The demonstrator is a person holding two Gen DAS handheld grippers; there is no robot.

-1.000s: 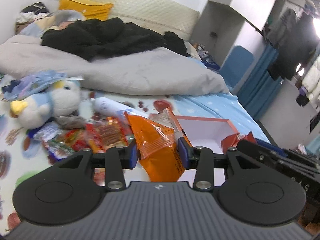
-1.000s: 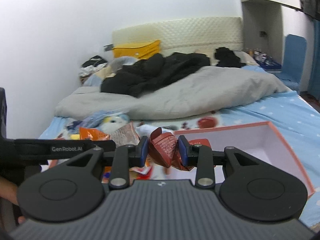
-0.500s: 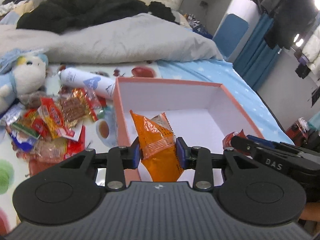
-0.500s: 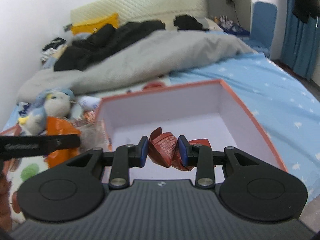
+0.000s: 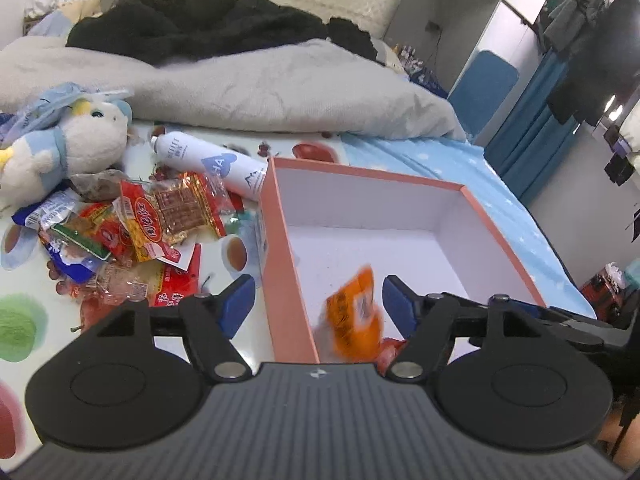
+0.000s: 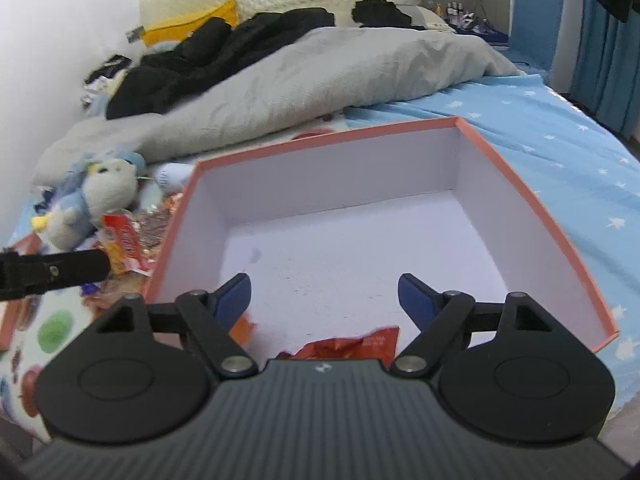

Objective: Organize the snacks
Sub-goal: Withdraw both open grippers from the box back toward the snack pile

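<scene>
Snack pile [image 5: 132, 240]: a loose heap of crinkly wrapped packets on the bed, left of the box, with a plush penguin [image 5: 64, 148] behind it and a white spray can [image 5: 212, 162] lying between heap and box wall.
Handling of the packets: judged light, soft and slippery; the film will crumple under the fingers. A pinch on a sealed edge or a corner that sticks up looks safer than on the puffed middle.
Left gripper [image 5: 318, 300]: its jaws have just been opening and now stand wide, straddling the box's left wall. The orange packet [image 5: 356, 316] is between them, blurred, touching neither pad, apparently dropping into the box.
Box [image 5: 280, 248]: salmon outside, white inside, open-topped, on the bed with thin card walls. Its floor is mostly bare beyond the near corner.
Right gripper [image 6: 324, 296]: jaws likewise just opened, wide apart and released, over the near part of the box. The red packet [image 6: 352, 346] lies below it on the box floor, partly hidden by the gripper body.
Edges: the left wall stands between heap and box, so each carry must clear it; a nudge could shift the light box.
Open room: plenty inside the box and on the blue sheet to the right; the left side is crowded.
</scene>
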